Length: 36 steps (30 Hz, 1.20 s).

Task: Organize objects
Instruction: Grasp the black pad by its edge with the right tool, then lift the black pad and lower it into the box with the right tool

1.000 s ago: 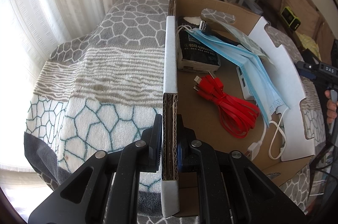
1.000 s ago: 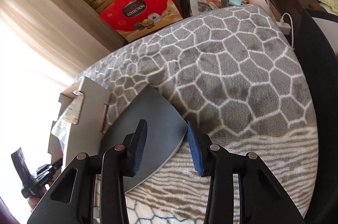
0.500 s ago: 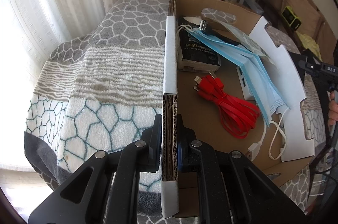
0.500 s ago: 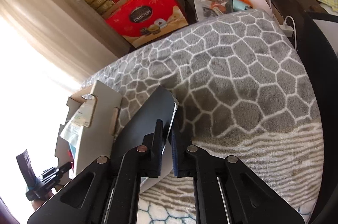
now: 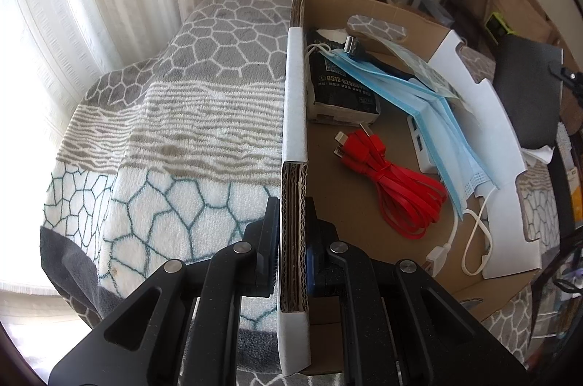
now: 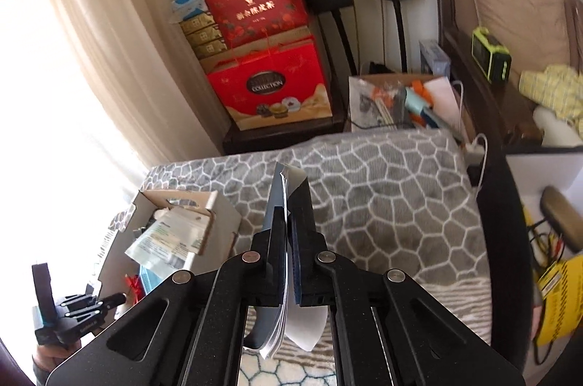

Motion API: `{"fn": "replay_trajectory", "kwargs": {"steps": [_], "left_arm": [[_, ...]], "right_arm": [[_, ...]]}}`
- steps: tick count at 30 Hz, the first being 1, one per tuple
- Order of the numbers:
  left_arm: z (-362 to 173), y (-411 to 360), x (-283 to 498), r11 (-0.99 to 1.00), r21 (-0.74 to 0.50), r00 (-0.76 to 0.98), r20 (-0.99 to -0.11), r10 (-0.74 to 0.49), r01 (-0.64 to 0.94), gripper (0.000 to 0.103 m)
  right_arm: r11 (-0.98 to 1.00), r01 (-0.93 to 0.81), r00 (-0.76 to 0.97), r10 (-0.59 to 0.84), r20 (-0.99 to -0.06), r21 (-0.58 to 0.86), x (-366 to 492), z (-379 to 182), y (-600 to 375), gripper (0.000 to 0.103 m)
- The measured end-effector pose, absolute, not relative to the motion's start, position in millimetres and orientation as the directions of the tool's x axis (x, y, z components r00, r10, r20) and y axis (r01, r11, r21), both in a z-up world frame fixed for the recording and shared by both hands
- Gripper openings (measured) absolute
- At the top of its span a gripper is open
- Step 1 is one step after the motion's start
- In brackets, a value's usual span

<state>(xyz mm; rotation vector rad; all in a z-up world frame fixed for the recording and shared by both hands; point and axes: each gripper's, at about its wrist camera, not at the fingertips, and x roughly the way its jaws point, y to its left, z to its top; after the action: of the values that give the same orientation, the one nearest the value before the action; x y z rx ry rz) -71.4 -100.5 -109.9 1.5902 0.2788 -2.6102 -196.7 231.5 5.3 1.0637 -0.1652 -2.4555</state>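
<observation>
1. On the patterned blanket (image 5: 175,131) sits an open cardboard box (image 5: 364,189), the landmark for everything below.
2. At the box's near side wall, the left gripper (image 5: 293,240) is clamped on the corrugated edge, one finger outside the wall and one inside.
3. Inside the box, a red flat cable bundle (image 5: 393,182) lies on the floor near the middle.
4. Beyond the cable, against the gripped wall, rests a black packet (image 5: 342,90) with white print.
5. Across the packet and toward the far wall lies a stack of blue face masks (image 5: 430,116), with a white cable (image 5: 470,233) trailing from under them toward the box's near end.
6. A white USB hub (image 5: 419,145) shows partly under the masks.
7. Beside the box, over its far wall, the right gripper (image 6: 289,262) is clenched on a dark-covered notebook (image 6: 280,203), lifted off the blanket and held edge-on; its jaws have just been closing on it, and loose white pages hang below the fingers.
8. From the left wrist view, the same notebook (image 5: 524,94) appears as a dark slab just past the box's white far wall.
</observation>
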Motion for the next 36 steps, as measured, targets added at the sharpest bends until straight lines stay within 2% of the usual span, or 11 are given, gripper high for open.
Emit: {"fn": "replay_trajectory", "kwargs": {"steps": [9,19,27,31,35,36], "left_arm": [[-109.8,-99.1,-71.0,-0.98,-0.123,-0.461,-0.887,0.038,0.156,0.01],[-109.7,-98.7,-70.5,-0.98,-0.125,-0.461,-0.886,0.039,0.156,0.01],[-109.8,-97.2,-70.0,-0.979,-0.129,-0.463,-0.886,0.042,0.158,0.01],[-109.7,-96.0,-69.5,-0.979,-0.132,-0.463,-0.885,0.044,0.158,0.01],[-109.6,-95.4,-69.5,-0.979,-0.13,-0.463,-0.885,0.043,0.159,0.01],[-109.7,-96.7,-69.6,-0.978,-0.132,-0.463,-0.885,0.044,0.159,0.01]], "right_arm": [[-0.867,0.44,-0.633,-0.484,-0.605,0.234,-182.9,43.8,194.4,0.001],[-0.832,0.554,-0.662,-0.467,-0.586,0.037,-153.5,54.2,112.5,0.001],[-0.738,0.672,-0.598,-0.499,-0.627,-0.054,-115.7,23.5,53.7,0.001],[-0.679,0.734,-0.505,-0.529,-0.682,-0.016,-100.6,-2.0,36.3,0.003],[-0.602,0.796,-0.365,-0.552,-0.75,0.055,-88.6,-28.6,22.0,0.012],[-0.582,0.809,-0.321,-0.558,-0.765,0.085,-86.8,-33.4,19.1,0.018]]}}
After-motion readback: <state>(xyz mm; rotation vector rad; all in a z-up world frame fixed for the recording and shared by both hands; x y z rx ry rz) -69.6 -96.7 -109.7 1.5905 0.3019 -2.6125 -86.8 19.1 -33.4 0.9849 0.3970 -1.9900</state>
